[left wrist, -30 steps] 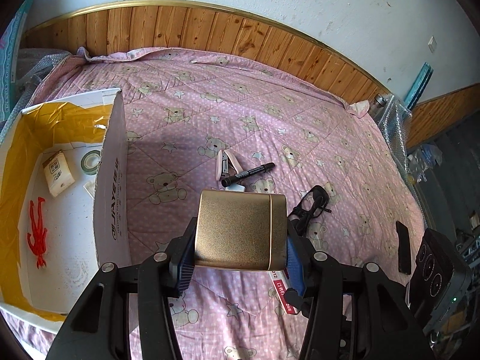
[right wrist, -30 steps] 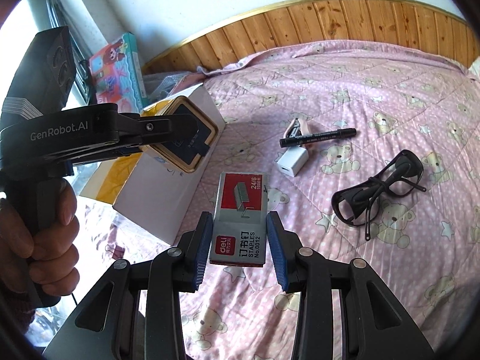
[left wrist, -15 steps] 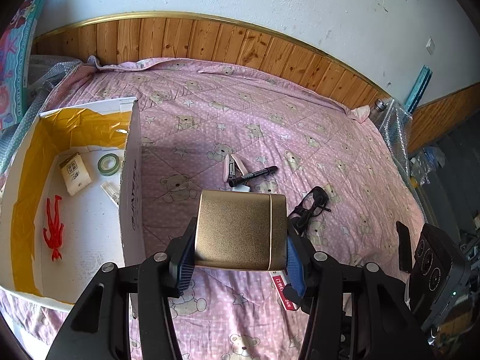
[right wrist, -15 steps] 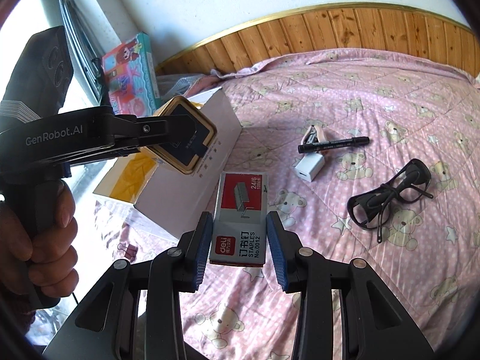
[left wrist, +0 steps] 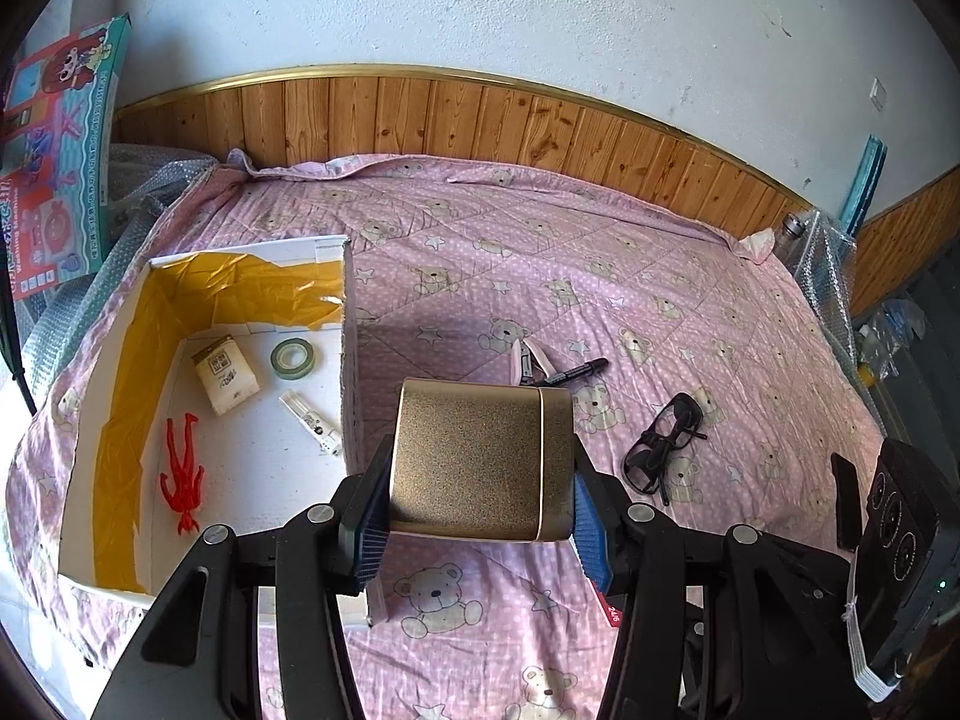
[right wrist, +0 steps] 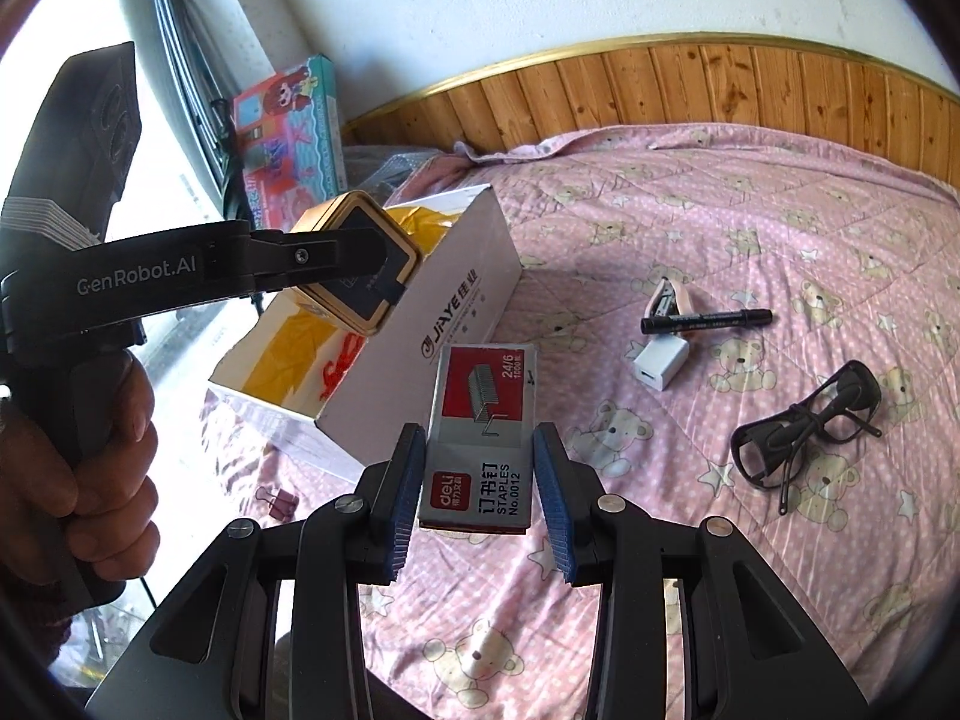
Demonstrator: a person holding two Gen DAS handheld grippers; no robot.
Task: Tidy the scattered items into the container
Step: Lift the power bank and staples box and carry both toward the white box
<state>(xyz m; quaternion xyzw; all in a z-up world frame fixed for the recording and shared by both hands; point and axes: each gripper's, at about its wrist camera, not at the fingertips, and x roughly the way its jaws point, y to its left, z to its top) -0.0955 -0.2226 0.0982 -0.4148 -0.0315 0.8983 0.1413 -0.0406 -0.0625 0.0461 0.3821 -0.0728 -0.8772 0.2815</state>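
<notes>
- Left gripper [left wrist: 477, 507] clamped on a gold tin [left wrist: 480, 459], both blue pads pressed on its sides; tin held in the air just right of the box wall.
- From the right wrist view the tin [right wrist: 354, 264] hangs over the near edge of the open cardboard box [right wrist: 444, 312], above its yellow lining.
- A hand [right wrist: 78, 468] grips the left gripper's handle at the left edge of that view.
- Right gripper [right wrist: 477, 504] closed on a staples box [right wrist: 483, 438], red and grey, held off the bed, beside the cardboard box's long side.
- Cardboard box [left wrist: 345, 324] sits on the pink bear-print bedspread [left wrist: 540, 276], left side, open top.
- Inside it: red toy figure [left wrist: 183, 474], small tan packet [left wrist: 227, 372], roll of green tape [left wrist: 293, 356], small clear tube [left wrist: 309, 420].
- Left out on the bedspread: black marker [right wrist: 705, 320], touching a pink stapler [right wrist: 669, 300]; white charger block [right wrist: 660, 363] just beside them.
- Black glasses [right wrist: 804, 426] lie well right of the marker, apart from it.
- Pink binder clip [right wrist: 279, 501] lies on the bedspread near the box's near corner.
- Toy carton [left wrist: 57, 144] leans at the far left by the wall.
</notes>
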